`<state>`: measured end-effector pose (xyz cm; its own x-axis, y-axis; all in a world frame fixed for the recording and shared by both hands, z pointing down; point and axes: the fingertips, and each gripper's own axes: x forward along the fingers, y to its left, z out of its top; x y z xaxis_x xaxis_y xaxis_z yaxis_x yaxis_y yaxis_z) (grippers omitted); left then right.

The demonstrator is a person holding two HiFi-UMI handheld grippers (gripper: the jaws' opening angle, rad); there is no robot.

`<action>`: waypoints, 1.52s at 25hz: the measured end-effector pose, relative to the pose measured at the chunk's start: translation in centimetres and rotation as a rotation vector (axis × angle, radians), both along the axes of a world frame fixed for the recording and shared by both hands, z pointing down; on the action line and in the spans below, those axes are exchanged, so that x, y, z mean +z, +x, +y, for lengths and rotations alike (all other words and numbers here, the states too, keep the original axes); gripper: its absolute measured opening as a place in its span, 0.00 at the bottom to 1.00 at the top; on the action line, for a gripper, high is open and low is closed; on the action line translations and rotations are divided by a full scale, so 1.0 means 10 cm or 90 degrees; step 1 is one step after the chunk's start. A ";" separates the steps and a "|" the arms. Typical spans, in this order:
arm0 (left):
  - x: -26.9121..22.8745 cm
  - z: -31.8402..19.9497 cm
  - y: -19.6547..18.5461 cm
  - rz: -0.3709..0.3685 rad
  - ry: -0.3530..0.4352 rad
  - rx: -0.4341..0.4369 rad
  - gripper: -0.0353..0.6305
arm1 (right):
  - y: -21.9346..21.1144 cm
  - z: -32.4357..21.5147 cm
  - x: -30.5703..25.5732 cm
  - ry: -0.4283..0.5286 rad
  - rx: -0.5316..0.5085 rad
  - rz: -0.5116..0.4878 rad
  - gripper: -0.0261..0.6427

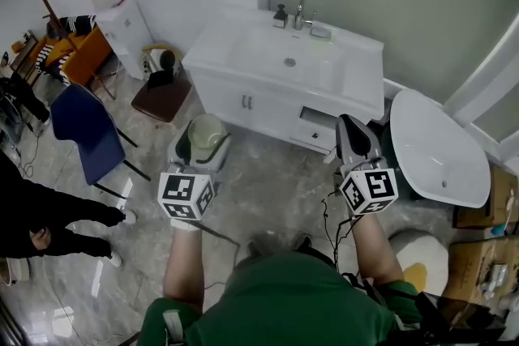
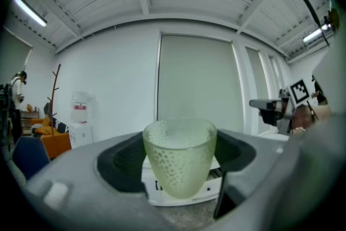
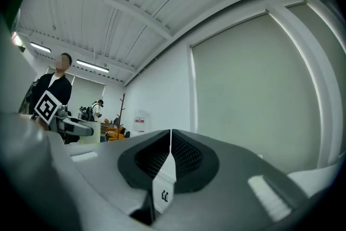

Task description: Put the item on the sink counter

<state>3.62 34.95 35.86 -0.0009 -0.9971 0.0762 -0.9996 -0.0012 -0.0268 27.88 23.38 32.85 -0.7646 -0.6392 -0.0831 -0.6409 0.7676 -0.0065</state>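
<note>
A pale green dimpled glass cup [image 2: 179, 157] stands upright between the wide-set jaws of my left gripper [image 2: 178, 167], whose dark pads press on its sides. From the head view the cup [image 1: 204, 134] and left gripper [image 1: 201, 148] hang over the floor, in front of the white sink counter [image 1: 357, 61]. My right gripper [image 1: 355, 138] is held near the counter's right end with nothing in it. In the right gripper view its jaws [image 3: 170, 162] meet along a thin seam.
A faucet [image 1: 299, 12] and small bottles stand at the back of the sink basin [image 1: 280, 57]. A white bathtub [image 1: 438, 146] is on the right. A brown stool [image 1: 162, 97], a blue chair [image 1: 85, 126], a water dispenser [image 1: 122, 20] and a person [image 1: 49, 215] are on the left.
</note>
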 end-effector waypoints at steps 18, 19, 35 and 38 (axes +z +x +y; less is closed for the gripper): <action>0.16 -0.15 -0.68 0.006 -0.015 -0.003 0.62 | -0.82 -0.19 0.13 -0.020 -0.026 -0.008 0.05; 0.19 -0.22 -0.72 0.004 -0.021 -0.006 0.62 | -0.87 -0.28 0.16 -0.024 -0.030 -0.011 0.05; 0.13 -1.85 -0.96 0.005 -0.040 -0.046 0.62 | -1.40 -1.95 0.18 -0.027 -0.098 -0.018 0.05; 0.15 -2.03 -0.95 0.001 -0.047 -0.048 0.62 | -1.43 -2.15 0.22 -0.035 -0.103 -0.017 0.05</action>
<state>-5.92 14.63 37.40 -0.0760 -0.9859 0.1491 -0.9970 0.0726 -0.0280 13.62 1.92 35.08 -0.8560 -0.5119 -0.0730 -0.5080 0.8589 -0.0658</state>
